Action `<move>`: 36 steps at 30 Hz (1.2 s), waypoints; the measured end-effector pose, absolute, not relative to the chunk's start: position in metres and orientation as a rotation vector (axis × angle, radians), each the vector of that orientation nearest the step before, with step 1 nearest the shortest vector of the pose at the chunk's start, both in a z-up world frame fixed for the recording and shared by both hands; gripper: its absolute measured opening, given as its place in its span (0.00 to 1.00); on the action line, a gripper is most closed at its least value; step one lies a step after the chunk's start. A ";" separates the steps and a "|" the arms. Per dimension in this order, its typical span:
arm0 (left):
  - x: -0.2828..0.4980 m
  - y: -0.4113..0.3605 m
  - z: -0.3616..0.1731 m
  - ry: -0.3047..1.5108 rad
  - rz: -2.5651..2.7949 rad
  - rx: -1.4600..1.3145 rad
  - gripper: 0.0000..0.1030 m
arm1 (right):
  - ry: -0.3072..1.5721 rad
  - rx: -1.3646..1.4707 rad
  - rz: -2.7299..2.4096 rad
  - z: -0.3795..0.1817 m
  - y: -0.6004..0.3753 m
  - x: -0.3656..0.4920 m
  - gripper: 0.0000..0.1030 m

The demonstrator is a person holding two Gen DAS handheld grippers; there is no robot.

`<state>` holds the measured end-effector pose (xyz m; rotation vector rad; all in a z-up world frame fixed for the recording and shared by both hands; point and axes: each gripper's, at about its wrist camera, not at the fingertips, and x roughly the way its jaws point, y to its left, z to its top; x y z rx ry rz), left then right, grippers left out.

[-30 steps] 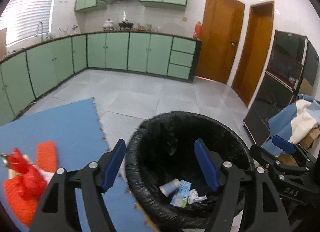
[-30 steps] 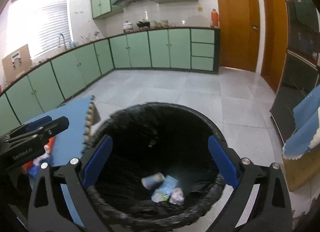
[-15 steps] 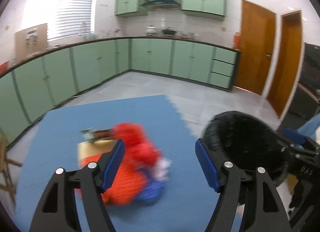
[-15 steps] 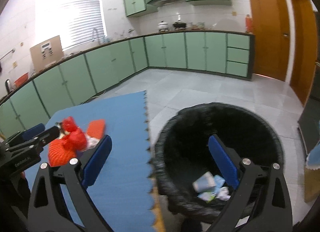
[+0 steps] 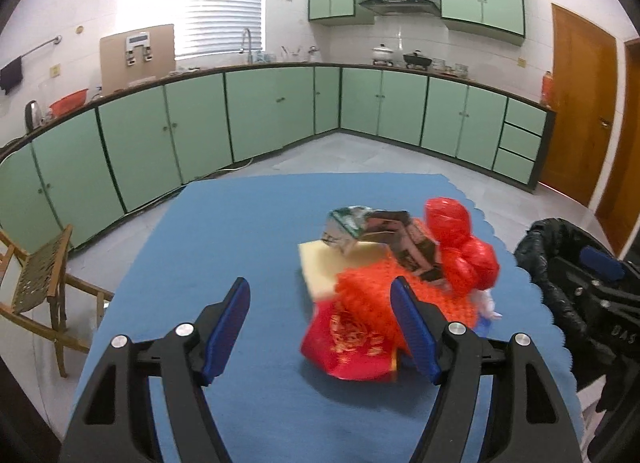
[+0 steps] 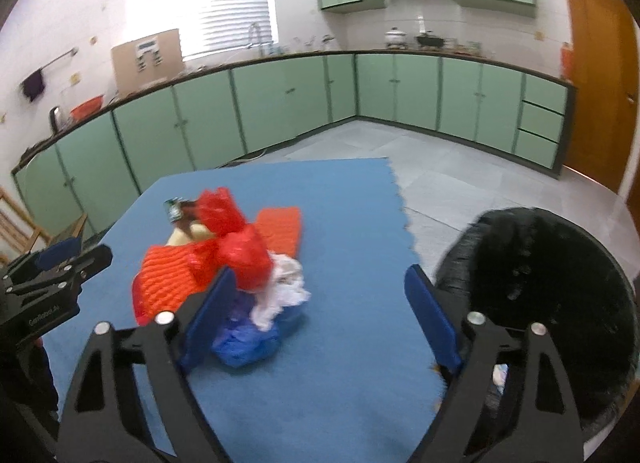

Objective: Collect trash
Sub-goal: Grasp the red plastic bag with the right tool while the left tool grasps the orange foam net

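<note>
- My left tool hangs with its jaws spread wide and empty above the blue foam mat.
- My right tool is likewise spread and empty.
- One pile of trash lies on the mat: two orange mesh pads, crumpled red plastic bag, white tissue, blue wrapper.
- One black-lined round trash bin stands right of the mat; something white shows inside.
</note>
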<state>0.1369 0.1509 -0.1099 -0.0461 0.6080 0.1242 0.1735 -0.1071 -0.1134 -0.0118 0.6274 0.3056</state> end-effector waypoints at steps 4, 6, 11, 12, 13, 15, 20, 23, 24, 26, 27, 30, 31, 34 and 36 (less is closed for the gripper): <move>0.141 0.160 -0.112 0.598 0.143 -0.051 0.69 | 0.636 -0.018 0.351 -0.116 -0.084 0.187 0.75; 0.144 0.163 -0.113 0.596 0.151 -0.054 0.69 | 0.641 -0.020 0.372 -0.117 -0.076 0.193 0.75; 0.149 0.173 -0.117 0.600 0.167 -0.059 0.69 | 0.668 -0.036 0.407 -0.122 -0.059 0.211 0.71; 0.150 0.173 -0.117 0.601 0.169 -0.061 0.69 | 0.677 -0.035 0.412 -0.124 -0.057 0.214 0.68; 0.151 0.175 -0.118 0.603 0.171 -0.065 0.69 | 0.685 -0.035 0.418 -0.126 -0.056 0.217 0.65; 0.152 0.177 -0.119 0.606 0.173 -0.069 0.69 | 0.700 -0.038 0.432 -0.129 -0.052 0.220 0.60; 0.153 0.177 -0.121 0.613 0.171 -0.073 0.69 | 0.722 -0.037 0.493 -0.133 -0.047 0.219 0.38; 0.153 0.175 -0.120 0.616 0.164 -0.075 0.69 | 0.698 -0.050 0.512 -0.127 -0.047 0.212 0.37; 0.152 0.174 -0.120 0.616 0.161 -0.075 0.69 | 0.686 -0.051 0.512 -0.123 -0.048 0.208 0.36; 0.152 0.171 -0.119 0.614 0.155 -0.074 0.69 | 0.673 -0.041 0.510 -0.118 -0.052 0.203 0.36; 0.151 0.169 -0.118 0.612 0.150 -0.074 0.69 | 0.667 -0.035 0.508 -0.116 -0.054 0.200 0.36; 0.149 0.161 -0.115 0.609 0.129 -0.076 0.69 | 0.655 -0.022 0.499 -0.109 -0.065 0.190 0.36; 0.149 0.157 -0.115 0.610 0.121 -0.074 0.69 | 0.653 -0.019 0.492 -0.107 -0.070 0.185 0.36; 0.149 0.144 -0.116 0.620 0.087 -0.075 0.69 | 0.654 0.000 0.473 -0.106 -0.085 0.178 0.36; 0.149 0.134 -0.119 0.628 0.066 -0.072 0.69 | 0.658 0.002 0.458 -0.108 -0.092 0.173 0.36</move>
